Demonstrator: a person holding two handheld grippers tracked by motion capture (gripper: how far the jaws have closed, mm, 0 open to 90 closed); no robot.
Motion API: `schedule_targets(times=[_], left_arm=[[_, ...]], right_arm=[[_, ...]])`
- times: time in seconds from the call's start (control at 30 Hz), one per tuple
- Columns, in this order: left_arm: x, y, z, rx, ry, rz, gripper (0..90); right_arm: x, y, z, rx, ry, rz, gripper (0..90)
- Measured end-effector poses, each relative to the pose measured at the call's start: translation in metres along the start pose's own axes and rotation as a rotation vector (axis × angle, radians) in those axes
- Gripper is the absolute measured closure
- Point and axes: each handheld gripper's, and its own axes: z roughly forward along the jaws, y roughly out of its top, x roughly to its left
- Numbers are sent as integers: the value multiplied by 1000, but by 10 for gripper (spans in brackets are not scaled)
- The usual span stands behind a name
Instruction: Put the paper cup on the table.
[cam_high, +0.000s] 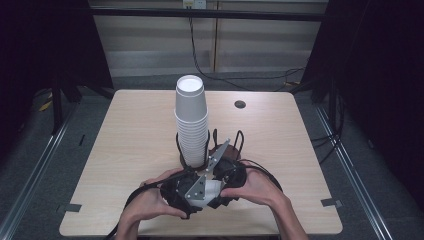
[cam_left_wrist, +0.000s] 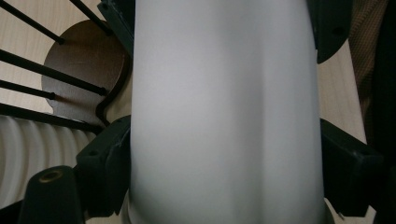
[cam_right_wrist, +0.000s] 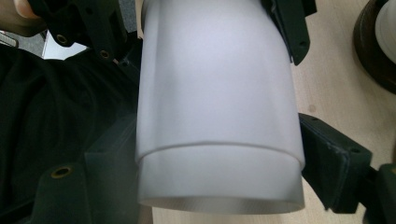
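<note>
High view, read from left to right. The person's left hand (cam_high: 150, 202) held the left gripper (cam_high: 176, 192) near the table's (cam_high: 125, 145) 6 o'clock edge, and the right hand (cam_high: 255, 187) held the right gripper (cam_high: 227, 180) just beside it, toward 3 o'clock. Between the two grippers lay a white foam cup (cam_high: 212, 189), partly covered by a grey three-cornered plate (cam_high: 202, 182). At 12 o'clock from the hands stood a black wire cup holder (cam_high: 192, 150) on a round dark base; it carried a tall stack of white foam cups (cam_high: 191, 120), set upside down. A small dark round grommet (cam_high: 240, 104) sat in the tabletop toward 1 o'clock from the stack.

Left gripper view. The left gripper's (cam_left_wrist: 224, 154) jaws were pressed against either side of the white foam cup (cam_left_wrist: 224, 112), pinching it. At 9 to 10 o'clock lay the holder's brown base (cam_left_wrist: 79, 74) and black wires (cam_left_wrist: 46, 70), with the ribbed rims of the stacked cups (cam_left_wrist: 28, 149) at 8 o'clock.

Right gripper view. The right gripper's (cam_right_wrist: 215, 172) jaws likewise bore on both sides of the cup (cam_right_wrist: 215, 93), gripping it near a stepped line (cam_right_wrist: 219, 145) that may be a second nested cup; this could not be told for certain. The cup's far end was taken by the other gripper's jaws at 12 o'clock.
</note>
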Motion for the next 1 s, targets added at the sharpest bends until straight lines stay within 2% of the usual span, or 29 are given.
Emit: schedule_targets(times=[0.07, 0.23, 0.4, 0.5, 0.57, 0.6, 0.73, 0.87, 0.97, 1.0], left_arm=[[0, 0, 0, 1, 0, -1, 170], [-1, 0, 0, -4, 10, 5, 170], [-1, -2, 1, -13, -11, -15, 170], [2, -4, -1, -1, -11, 17, 170], [2, -4, -1, -6, -9, 11, 166], [0, -4, 0, -33, -4, -18, 166], [2, -6, -2, -77, -3, -16, 150], [2, -6, -2, -89, -3, -17, 141], [3, -8, -3, -120, -7, -30, 134], [4, -10, -4, -152, -13, -49, 135]], right_arm=[[-2, 0, 2, -7, 3, -15, 198], [-1, 0, 4, -6, 8, -8, 187], [-3, -2, 7, -26, 11, -16, 213], [-2, -3, 6, -23, 6, -7, 224], [-3, -3, 6, -27, 8, -18, 227], [-2, -4, 6, -28, 5, -17, 229], [-1, -4, 1, -43, -3, -21, 237], [0, -4, -1, -37, -9, -15, 239], [0, -4, -2, -31, -14, -18, 240], [1, -4, -3, -30, -13, -15, 241]])
